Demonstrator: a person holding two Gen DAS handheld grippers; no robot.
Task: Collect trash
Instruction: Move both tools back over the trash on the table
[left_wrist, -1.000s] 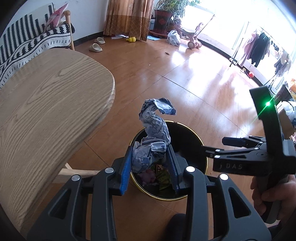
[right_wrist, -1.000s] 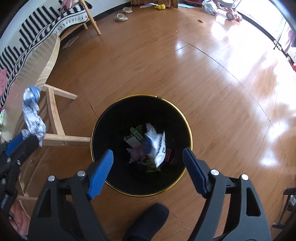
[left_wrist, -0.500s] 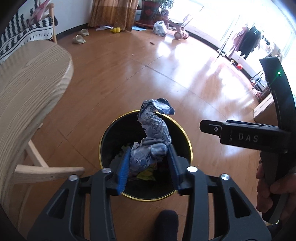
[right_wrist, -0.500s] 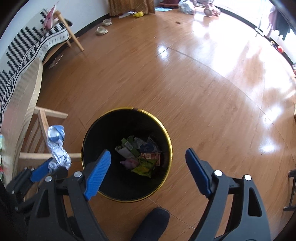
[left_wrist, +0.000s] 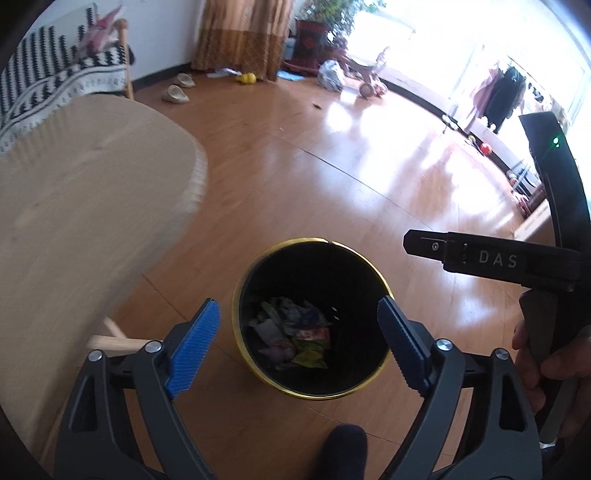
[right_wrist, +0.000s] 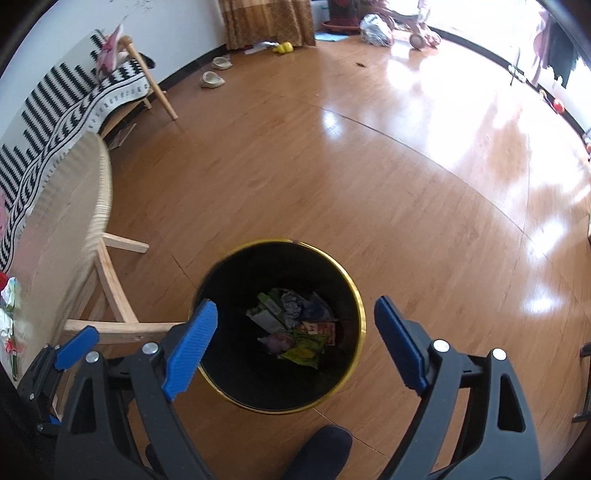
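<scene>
crumpled wrapper gone from the left gripper (left_wrist: 297, 345): a second ago it stood pinched between the blue fingers (left_wrist: 194, 349), now nothing is between them. jaws have just been opening and stand wide apart over the bin (left_wrist: 369, 391). right gripper (right_wrist: 295, 345) jaws have also just been opening, wide, nothing between them.

bin: black inside, gold rim, sits on the wooden floor (right_wrist: 369, 166), just beside the desk (left_wrist: 81, 221) corner. both grippers point down into its mouth.

trash (right_wrist: 295, 328) lies at the bottom of the bin: mixed wrappers, green, white, pink, red. a blue-white crumpled piece sits on top toward the far side; cannot tell for certain it is the dropped one.

right gripper body shows at the right edge of the left wrist view, a hand (left_wrist: 546, 369) around its handle. left gripper's blue fingertip shows at lower left of the right wrist view.

dark shoe tip (right_wrist: 321, 454) on the floor, near side of the bin.
</scene>
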